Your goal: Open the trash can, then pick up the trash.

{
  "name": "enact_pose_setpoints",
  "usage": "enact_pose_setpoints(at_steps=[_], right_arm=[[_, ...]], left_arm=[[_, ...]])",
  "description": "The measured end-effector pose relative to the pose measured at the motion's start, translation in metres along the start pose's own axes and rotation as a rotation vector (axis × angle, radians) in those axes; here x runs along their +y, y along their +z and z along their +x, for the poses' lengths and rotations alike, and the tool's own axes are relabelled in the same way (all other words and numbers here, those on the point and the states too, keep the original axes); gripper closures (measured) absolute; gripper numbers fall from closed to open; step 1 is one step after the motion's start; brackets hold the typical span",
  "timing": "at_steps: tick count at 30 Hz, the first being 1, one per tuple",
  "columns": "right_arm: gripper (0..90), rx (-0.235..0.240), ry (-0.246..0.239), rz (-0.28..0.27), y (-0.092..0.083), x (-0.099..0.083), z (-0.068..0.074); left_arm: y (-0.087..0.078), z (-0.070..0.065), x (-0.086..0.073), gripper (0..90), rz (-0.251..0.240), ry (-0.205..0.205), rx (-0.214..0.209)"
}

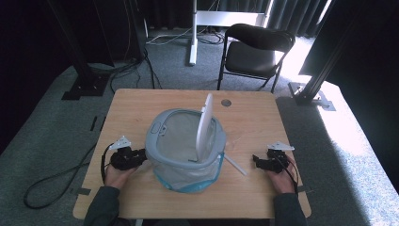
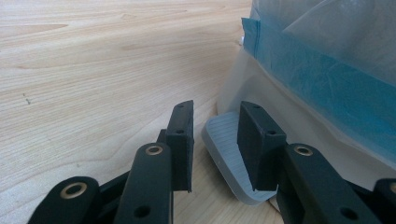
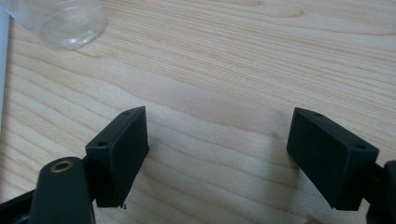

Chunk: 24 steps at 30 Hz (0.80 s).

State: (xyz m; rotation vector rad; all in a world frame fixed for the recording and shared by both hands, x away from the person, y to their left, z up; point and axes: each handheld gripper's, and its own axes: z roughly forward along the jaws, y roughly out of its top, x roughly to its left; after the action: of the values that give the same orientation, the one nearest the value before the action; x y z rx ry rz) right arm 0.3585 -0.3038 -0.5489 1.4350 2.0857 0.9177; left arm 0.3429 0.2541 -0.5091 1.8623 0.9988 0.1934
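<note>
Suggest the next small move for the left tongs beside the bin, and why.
Probably close the left tongs on the grey ribbed pedal at the foot of the grey-rimmed bin with the blue-banded liner: the pedal already sits between the parted jaws, apparently ungripped.

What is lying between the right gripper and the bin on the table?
In the high view, a white stick lies on the table between the right gripper and the bin.

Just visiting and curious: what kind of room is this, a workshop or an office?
Probably a recording studio or lab: dark curtains around a lone wooden table, black frame posts, cables over grey carpet.
</note>
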Motion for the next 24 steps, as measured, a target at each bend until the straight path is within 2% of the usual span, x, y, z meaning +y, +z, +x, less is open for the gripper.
enact_pose_setpoints(at_steps=[8,12,17,24], right_arm=[[19.8,-0.003,0.005,0.000,0.000,0.000,0.000],[26.3,-0.017,0.016,0.026,-0.005,0.005,0.004],[31.7,0.016,-0.013,-0.031,-0.020,0.020,0.014],[43.2,0.079,0.000,-0.073,-0.026,0.041,0.024]], left_arm=[[0.001,0.000,0.001,65.9,0.000,-0.003,-0.001],[0.000,-0.001,0.001,64.7,-0.010,-0.002,0.006],[0.000,0.001,0.000,62.9,-0.008,-0.009,0.007],[0.002,0.001,0.000,61.8,0.007,-0.002,0.009]])
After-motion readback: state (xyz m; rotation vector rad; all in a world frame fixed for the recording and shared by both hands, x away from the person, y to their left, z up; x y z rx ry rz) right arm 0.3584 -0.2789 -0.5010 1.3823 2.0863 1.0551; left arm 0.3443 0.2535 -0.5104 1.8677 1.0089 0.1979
